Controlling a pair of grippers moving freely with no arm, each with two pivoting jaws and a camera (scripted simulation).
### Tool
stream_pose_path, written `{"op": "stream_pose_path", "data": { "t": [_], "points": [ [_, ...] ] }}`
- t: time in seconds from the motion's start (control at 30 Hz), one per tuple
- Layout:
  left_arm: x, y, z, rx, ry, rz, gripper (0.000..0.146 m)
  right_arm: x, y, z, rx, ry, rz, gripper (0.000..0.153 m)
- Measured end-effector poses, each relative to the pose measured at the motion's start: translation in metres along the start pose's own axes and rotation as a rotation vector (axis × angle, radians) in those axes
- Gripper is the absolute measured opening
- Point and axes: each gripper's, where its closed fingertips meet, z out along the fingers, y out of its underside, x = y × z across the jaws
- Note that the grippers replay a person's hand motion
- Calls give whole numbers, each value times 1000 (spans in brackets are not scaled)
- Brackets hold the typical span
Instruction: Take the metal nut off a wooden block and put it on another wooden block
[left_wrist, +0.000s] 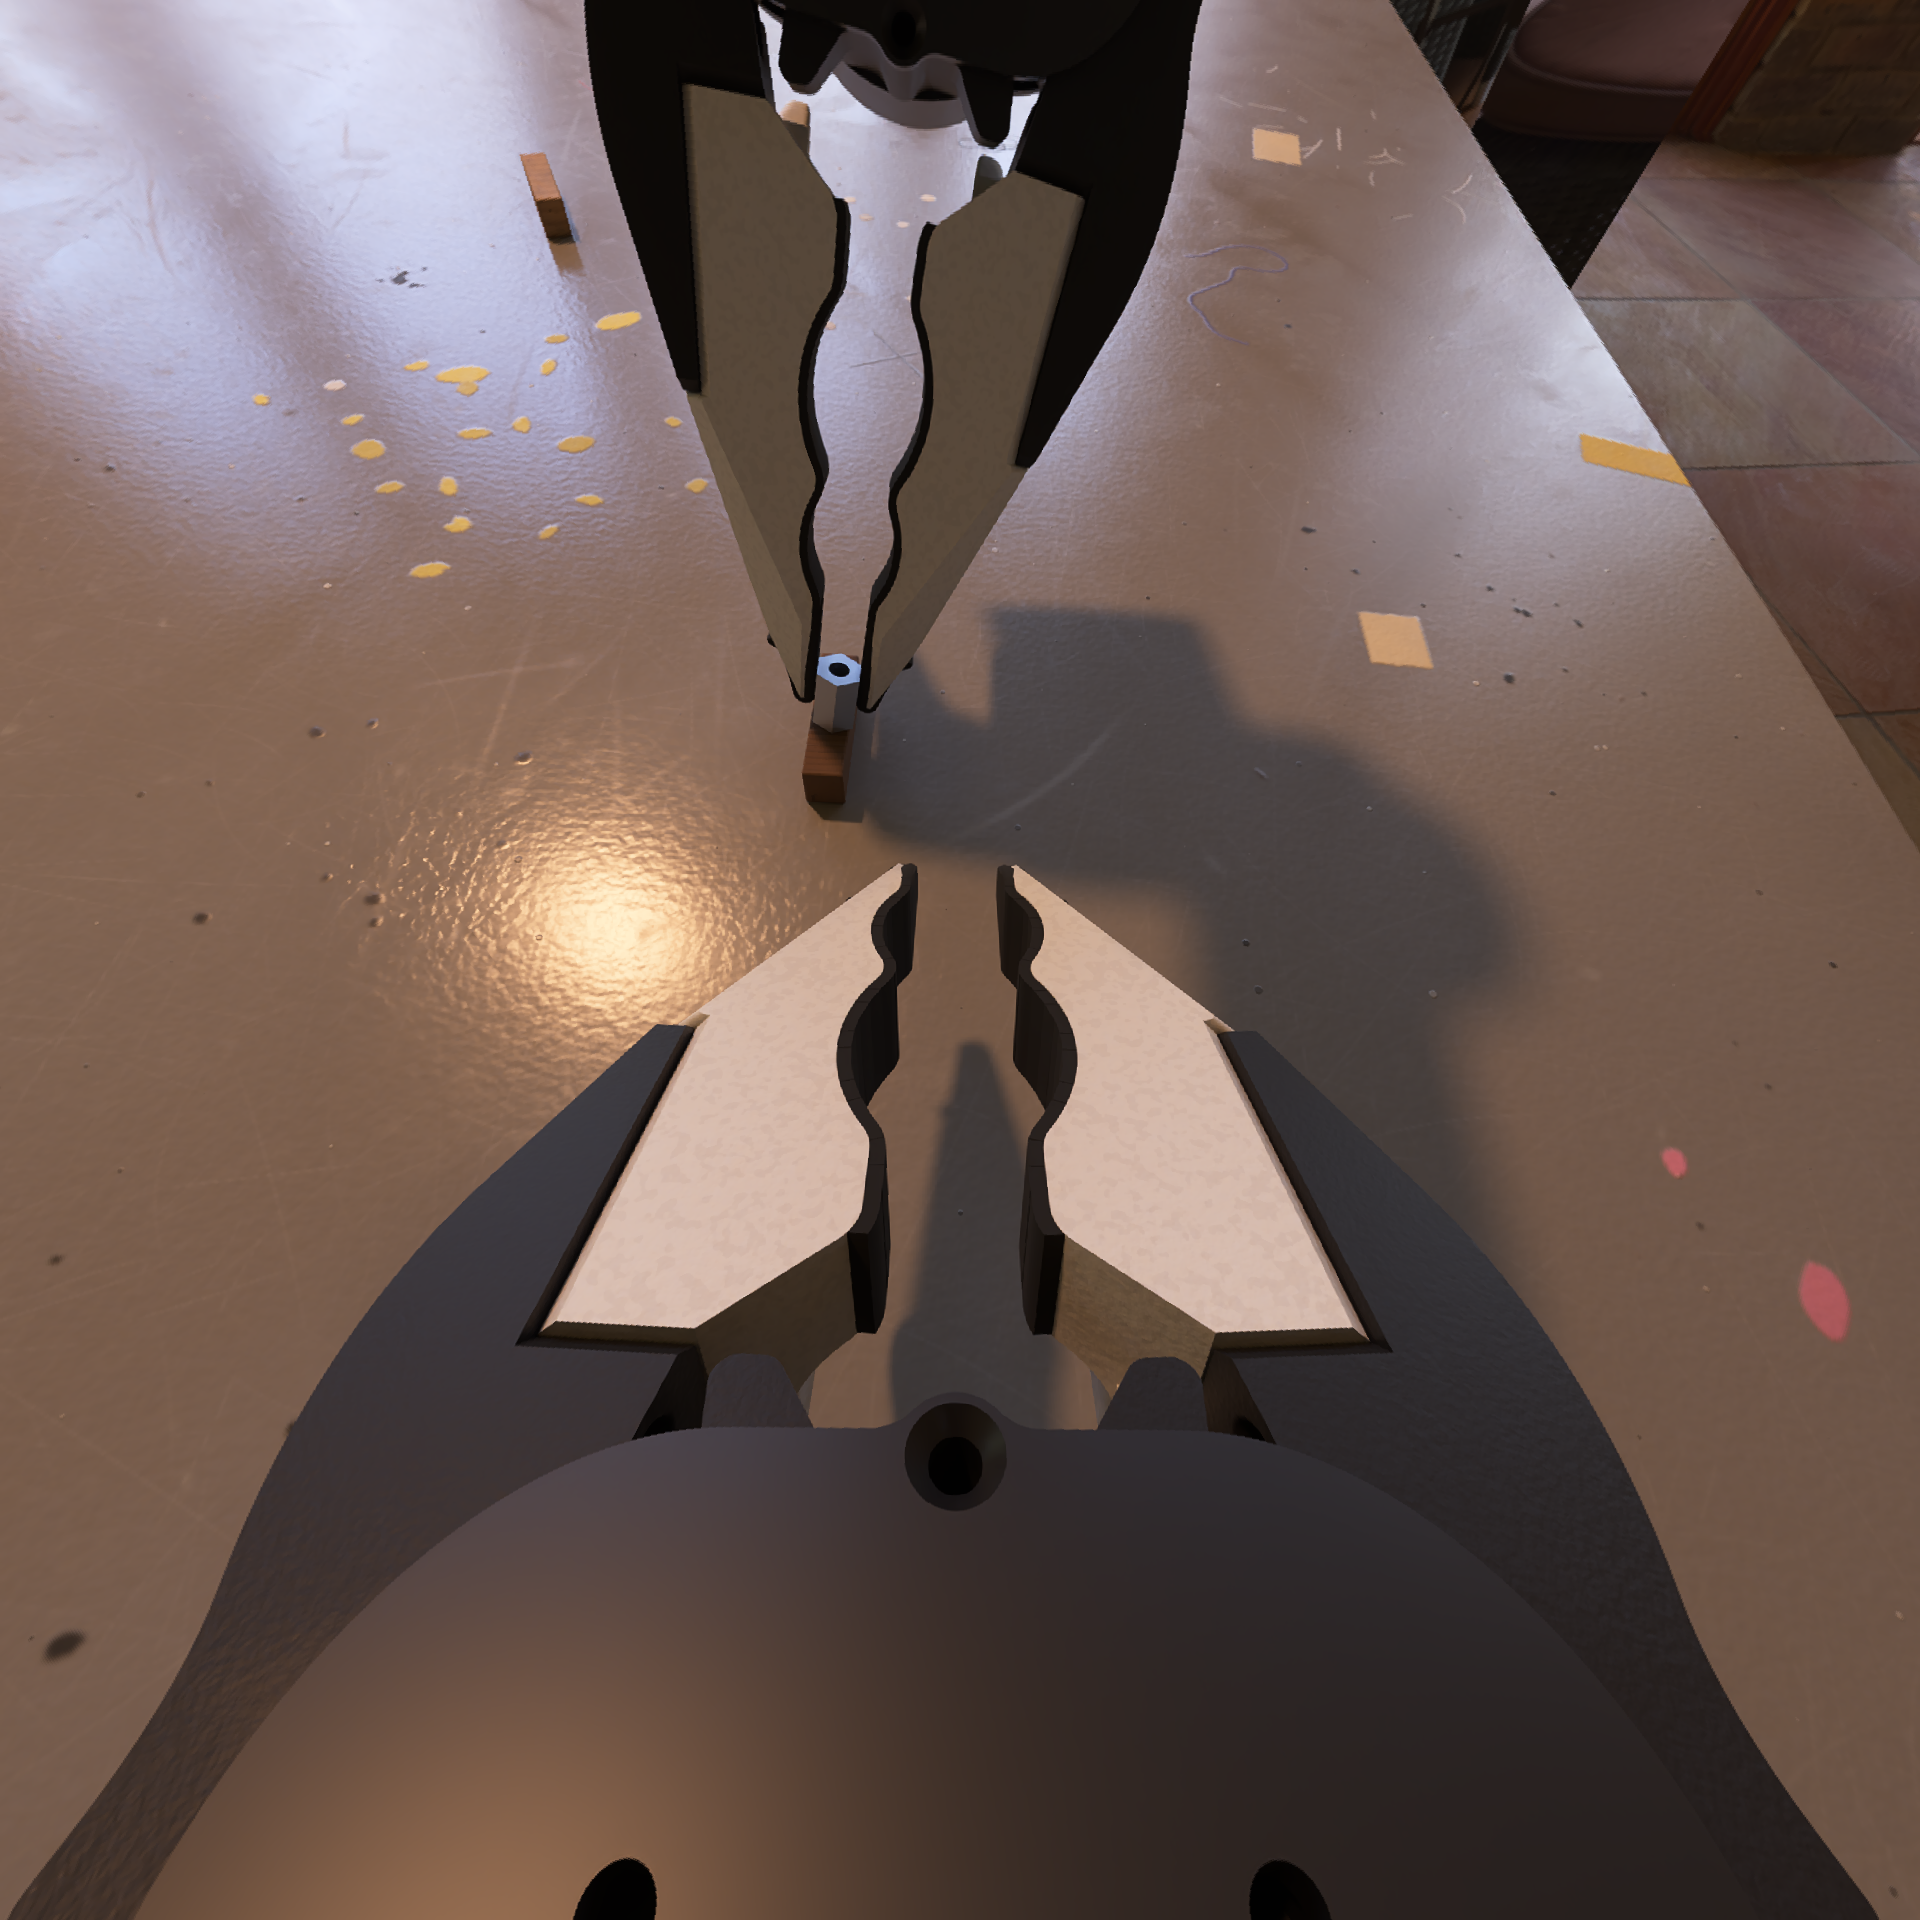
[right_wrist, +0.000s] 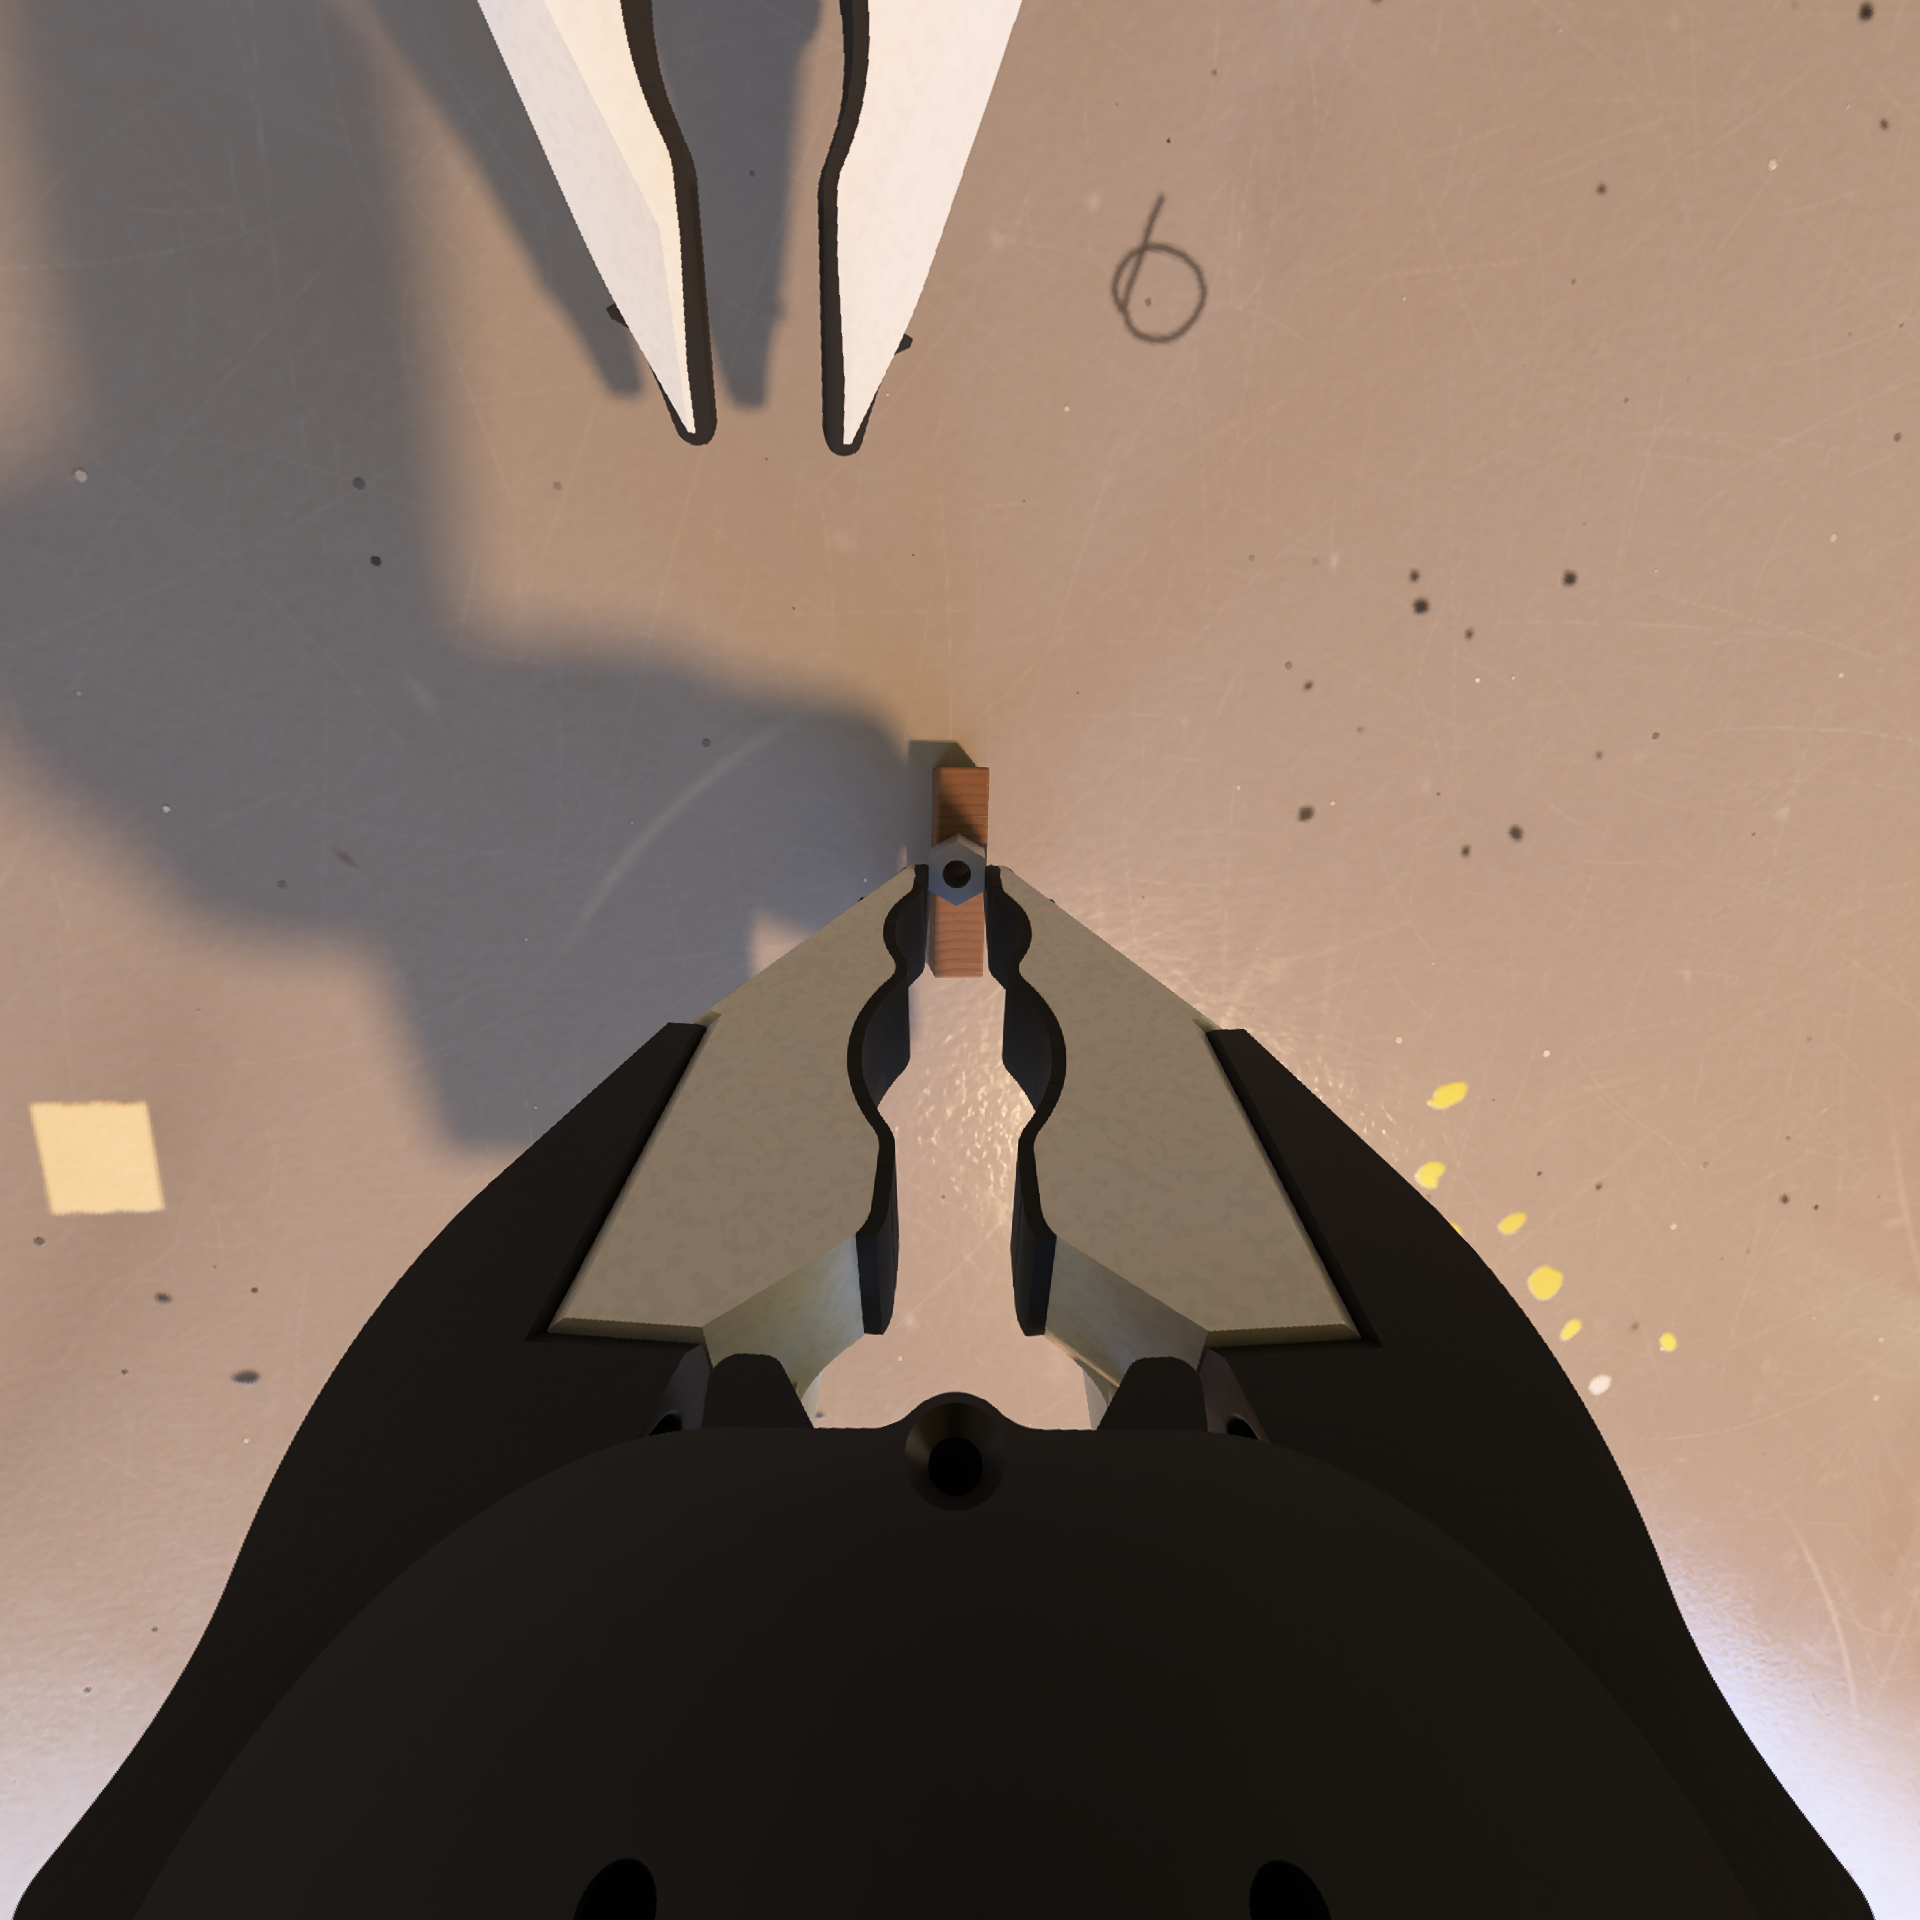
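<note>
On the wooden block near the middle of the counter stands the metal nut, upright, its hole facing up. The right gripper comes down over that block, its fingers pinching the nut from both sides. The left gripper hovers just short of the block, fingers spread with nothing between them.

The left wrist view alone gives the nut's full height above the block, and a second wooden block well beyond it, plus a tiled floor past the counter edge. The right wrist view looks straight down: nut as a hexagon on the block, gripper tips either side, left gripper's tips beyond the block.

Writing: only a hand-drawn pen loop on the counter; no brand or label is visible. Yellow paint flecks lie off to the block's side.
</note>
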Motion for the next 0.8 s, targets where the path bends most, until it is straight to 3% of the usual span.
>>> {"op": "stream_pose_path", "data": {
  "t": [0.43,0.5,0.57,0.67,0.8],
  "points": [
    [0,1,1,-3,2,-4,15,3,1,-2,6,7,15,10],
    [0,1,1,-3,3,-5,15,4,1,-5,13,7,22,26],
    [0,1,1,-3,3,-7,15,5,1,-7,25,9,29,33],
    [-1,1,1,-4,3,-9,15,6,-4,-10,62,-3,36,21],
    [-1,1,1,-9,2,-12,15,1,-2,-5,31,-47,36,19]
  ]
}}
